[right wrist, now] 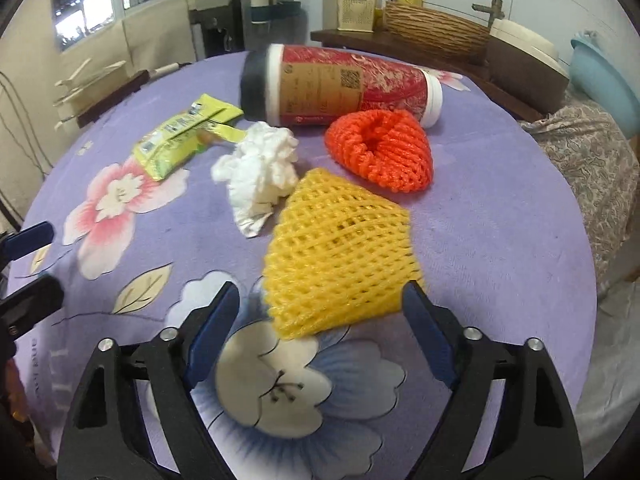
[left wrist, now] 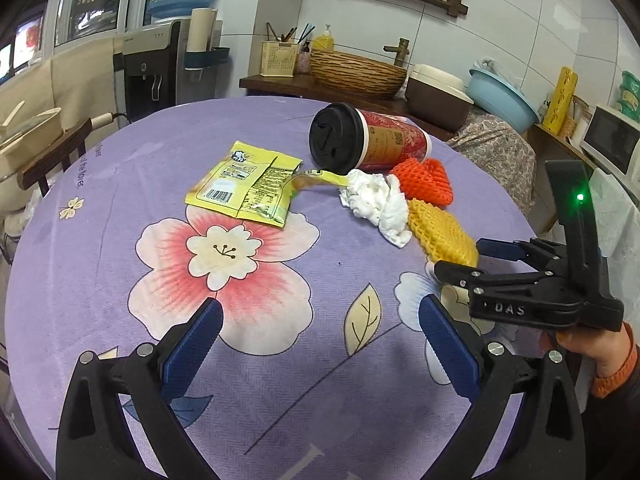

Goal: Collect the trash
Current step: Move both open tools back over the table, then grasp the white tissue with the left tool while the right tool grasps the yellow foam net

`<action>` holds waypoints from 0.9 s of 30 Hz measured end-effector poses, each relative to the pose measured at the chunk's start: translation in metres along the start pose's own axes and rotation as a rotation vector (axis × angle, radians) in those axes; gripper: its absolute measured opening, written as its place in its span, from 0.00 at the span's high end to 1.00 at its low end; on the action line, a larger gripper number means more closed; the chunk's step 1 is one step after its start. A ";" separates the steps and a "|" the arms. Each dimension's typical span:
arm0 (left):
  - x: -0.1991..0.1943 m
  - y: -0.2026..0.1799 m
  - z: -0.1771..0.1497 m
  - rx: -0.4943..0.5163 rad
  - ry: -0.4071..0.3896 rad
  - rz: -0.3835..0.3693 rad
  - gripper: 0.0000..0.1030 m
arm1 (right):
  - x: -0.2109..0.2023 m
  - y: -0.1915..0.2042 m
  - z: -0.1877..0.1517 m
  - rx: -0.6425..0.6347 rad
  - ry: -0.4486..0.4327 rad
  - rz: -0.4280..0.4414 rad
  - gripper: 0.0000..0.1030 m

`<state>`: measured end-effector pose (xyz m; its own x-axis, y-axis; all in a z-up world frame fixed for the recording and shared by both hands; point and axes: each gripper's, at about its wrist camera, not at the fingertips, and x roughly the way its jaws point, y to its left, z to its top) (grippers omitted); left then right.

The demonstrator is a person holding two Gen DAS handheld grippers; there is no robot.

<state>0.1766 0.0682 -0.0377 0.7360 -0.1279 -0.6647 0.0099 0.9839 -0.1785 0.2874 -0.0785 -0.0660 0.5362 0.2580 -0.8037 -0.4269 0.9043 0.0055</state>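
Observation:
Trash lies on the round table with a purple flowered cloth (left wrist: 100,248): a red paper cup with a black lid (left wrist: 360,140) on its side, a torn yellow snack wrapper (left wrist: 244,180), a crumpled white tissue (left wrist: 376,200), an orange foam net (left wrist: 424,180) and a yellow foam net (left wrist: 444,232). My left gripper (left wrist: 320,316) is open and empty over the cloth, short of the trash. My right gripper (right wrist: 320,300) is open, its fingers on either side of the near edge of the yellow foam net (right wrist: 340,256). It also shows at the right of the left wrist view (left wrist: 472,258).
Behind the table stand a water dispenser (left wrist: 156,64), a wooden counter with a wicker basket (left wrist: 356,72) and a blue basin (left wrist: 500,96). A patterned covered seat (left wrist: 496,152) is at the table's right edge. A wooden chair (left wrist: 52,152) is at the left.

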 end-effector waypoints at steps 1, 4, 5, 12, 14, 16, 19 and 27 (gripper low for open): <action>0.002 0.000 0.001 0.004 0.004 -0.003 0.06 | 0.002 -0.001 0.001 0.001 0.005 -0.006 0.30; 0.008 -0.002 0.004 0.028 0.016 -0.012 0.06 | 0.001 -0.002 0.001 -0.009 -0.005 -0.042 0.46; 0.011 -0.003 0.005 0.034 0.022 -0.020 0.06 | -0.001 -0.003 0.001 -0.011 -0.008 -0.040 0.49; 0.033 -0.020 0.020 0.090 0.076 -0.063 0.06 | -0.018 -0.009 -0.004 0.019 -0.067 -0.007 0.77; 0.040 -0.022 0.026 0.091 0.089 -0.062 0.06 | -0.023 -0.011 -0.007 0.025 -0.080 -0.010 0.79; 0.047 -0.024 0.031 0.087 0.112 -0.070 0.06 | -0.027 -0.012 -0.009 0.033 -0.098 -0.010 0.81; 0.056 -0.029 0.046 0.069 0.116 -0.096 0.06 | -0.037 -0.015 -0.012 0.042 -0.132 -0.015 0.82; 0.104 -0.052 0.068 0.089 0.151 -0.061 0.06 | -0.067 -0.023 -0.027 0.074 -0.191 -0.015 0.82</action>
<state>0.2985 0.0121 -0.0487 0.6224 -0.1983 -0.7572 0.1160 0.9801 -0.1613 0.2414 -0.1259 -0.0287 0.6736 0.2983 -0.6763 -0.3673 0.9291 0.0440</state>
